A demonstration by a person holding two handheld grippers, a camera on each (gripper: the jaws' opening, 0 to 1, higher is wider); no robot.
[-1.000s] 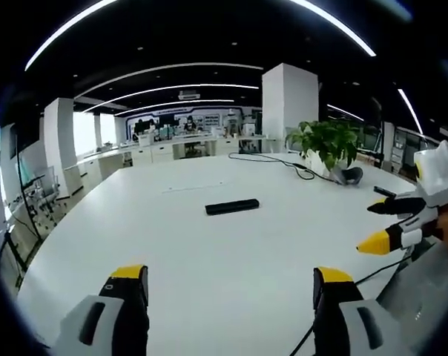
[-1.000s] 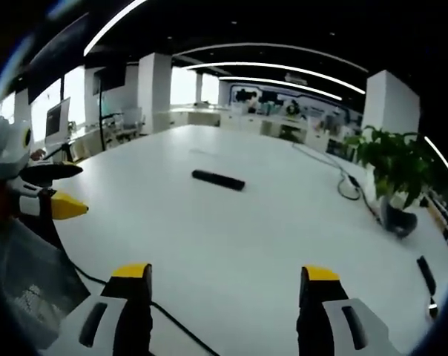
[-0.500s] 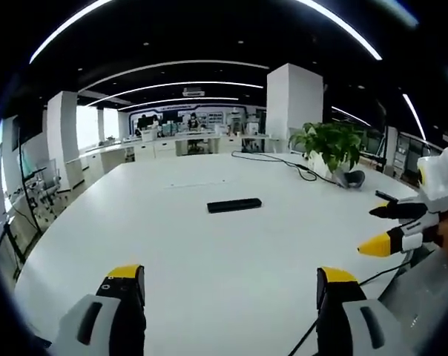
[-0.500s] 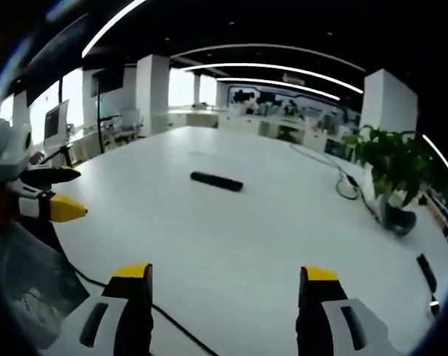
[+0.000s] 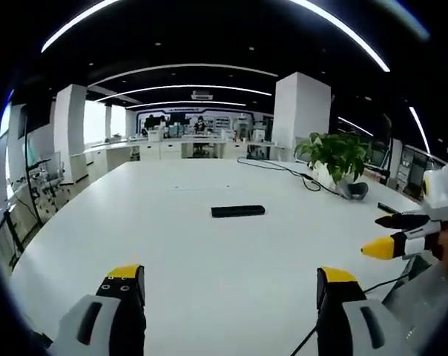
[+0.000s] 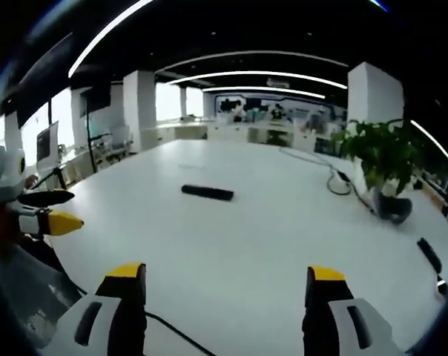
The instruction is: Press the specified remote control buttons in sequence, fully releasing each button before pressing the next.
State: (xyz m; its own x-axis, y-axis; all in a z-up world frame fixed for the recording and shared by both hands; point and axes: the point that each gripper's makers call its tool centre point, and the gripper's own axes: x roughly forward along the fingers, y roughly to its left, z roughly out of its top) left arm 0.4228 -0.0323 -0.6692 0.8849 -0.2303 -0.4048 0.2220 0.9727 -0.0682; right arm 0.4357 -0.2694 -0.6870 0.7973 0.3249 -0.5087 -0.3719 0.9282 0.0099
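A slim black remote control (image 5: 238,211) lies flat near the middle of a large white table (image 5: 172,245); it also shows in the right gripper view as the remote (image 6: 207,193). My left gripper (image 5: 230,278) hovers well short of it, jaws wide apart, nothing between them. My right gripper (image 6: 218,276) is likewise open and empty, far back from the remote. The right gripper (image 5: 394,236) enters the left gripper view at the right edge, and the left gripper (image 6: 46,211) enters the right gripper view at the left edge.
A potted green plant (image 5: 334,154) stands at the table's far right, with a black cable (image 5: 287,169) and a dark round object (image 5: 355,191) beside it. A small black item (image 6: 429,256) lies near the table's right edge. A thin cable (image 6: 176,330) trails under the right gripper.
Both views have shifted slightly as the hands moved; the remote sits a little lower in the left gripper view and further left in the right gripper view. Both grippers stay open.
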